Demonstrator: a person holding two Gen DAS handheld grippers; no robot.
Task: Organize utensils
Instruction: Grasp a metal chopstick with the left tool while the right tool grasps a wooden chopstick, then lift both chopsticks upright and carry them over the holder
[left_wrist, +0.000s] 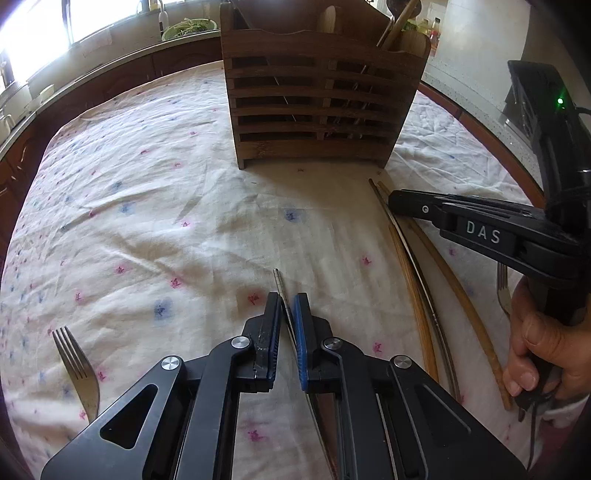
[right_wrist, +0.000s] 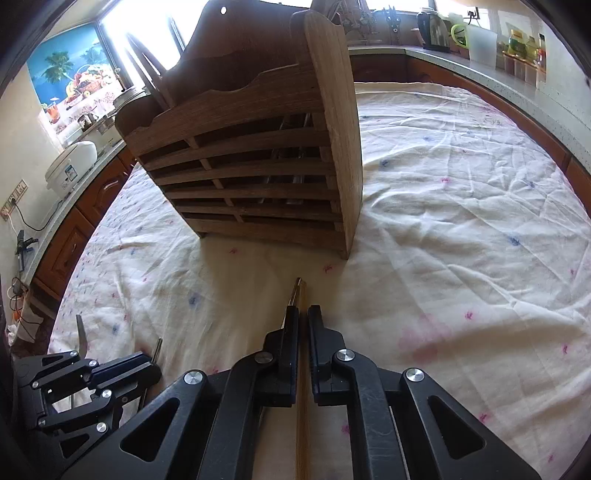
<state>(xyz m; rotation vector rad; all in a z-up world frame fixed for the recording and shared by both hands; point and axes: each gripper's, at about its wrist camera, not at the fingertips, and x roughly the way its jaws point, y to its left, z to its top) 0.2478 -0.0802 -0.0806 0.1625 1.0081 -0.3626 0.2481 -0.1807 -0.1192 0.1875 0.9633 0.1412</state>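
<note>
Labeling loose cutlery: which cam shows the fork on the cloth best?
Left wrist view: the fork lies in the lower-left on the tablecloth, tines and neck clear, handle end hidden behind the left tool. The right wrist view shows only a metal sliver at the left edge, probably that fork.

— Where am I working?
— In a home kitchen. A rice cooker (right_wrist: 72, 168) and an electric kettle (right_wrist: 434, 31) stand on the counter (right_wrist: 480, 66) beyond the table's far edge, over wooden cabinets (right_wrist: 70, 236).
— And before me?
— A flowered tablecloth (left_wrist: 147, 221).
</note>
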